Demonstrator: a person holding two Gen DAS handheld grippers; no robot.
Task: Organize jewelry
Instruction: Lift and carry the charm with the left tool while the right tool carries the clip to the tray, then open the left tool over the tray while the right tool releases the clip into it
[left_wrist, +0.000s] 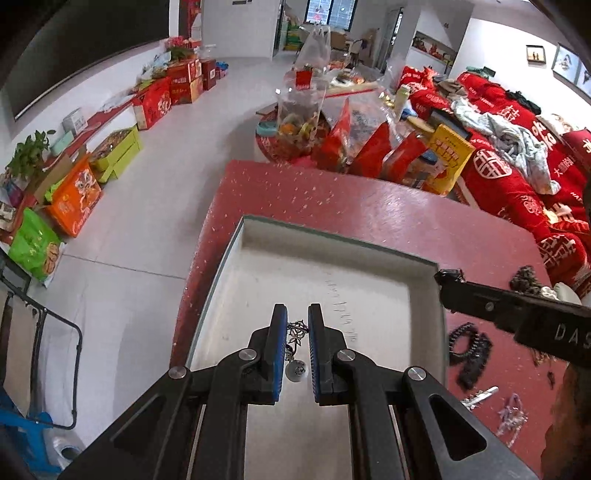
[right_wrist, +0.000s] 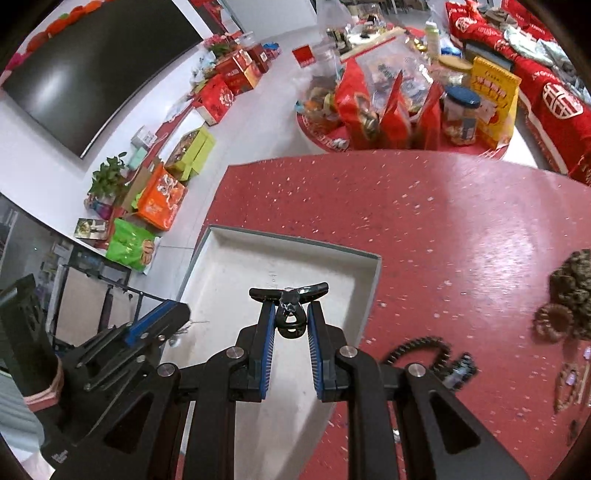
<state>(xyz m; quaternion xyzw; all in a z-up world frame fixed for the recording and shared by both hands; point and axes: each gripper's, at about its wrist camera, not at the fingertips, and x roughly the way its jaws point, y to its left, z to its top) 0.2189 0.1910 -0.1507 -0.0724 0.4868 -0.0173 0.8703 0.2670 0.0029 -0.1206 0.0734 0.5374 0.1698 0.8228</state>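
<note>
A shallow white tray (left_wrist: 424, 295) sits on the red speckled desk (left_wrist: 332, 195), close to the desk's left edge, and it serves as the landmark here.

The left gripper (left_wrist: 297, 314) hangs over the near part of the tray. Its jaws are slightly apart with a silver dangle earring (left_wrist: 296, 345) between the blue pads; the earring's filigree top touches the left pad and its pale round bead hangs lower, over the tray floor. Whether the pads actually pinch it cannot be told.

The right gripper (right_wrist: 291, 314) is above the tray's middle, toward its right wall. Its jaws are clenched on a black hair claw clip (right_wrist: 290, 312), whose two wings spread sideways just beyond the fingertips. In the left wrist view this gripper reaches in over the tray's right rim, and in the right wrist view the left gripper appears at the tray's left side.

Right of the tray, on the desk, lie more pieces: a black beaded bracelet (left_wrist: 469, 349) just beside the tray's right wall, a silver hair clip (left_wrist: 480, 394) and a clear pinkish trinket (left_wrist: 511, 413) nearer the camera, and farther right a dark frilly scrunchie (right_wrist: 574, 284) with a brown coiled hair tie (right_wrist: 553, 322) touching it.
</note>
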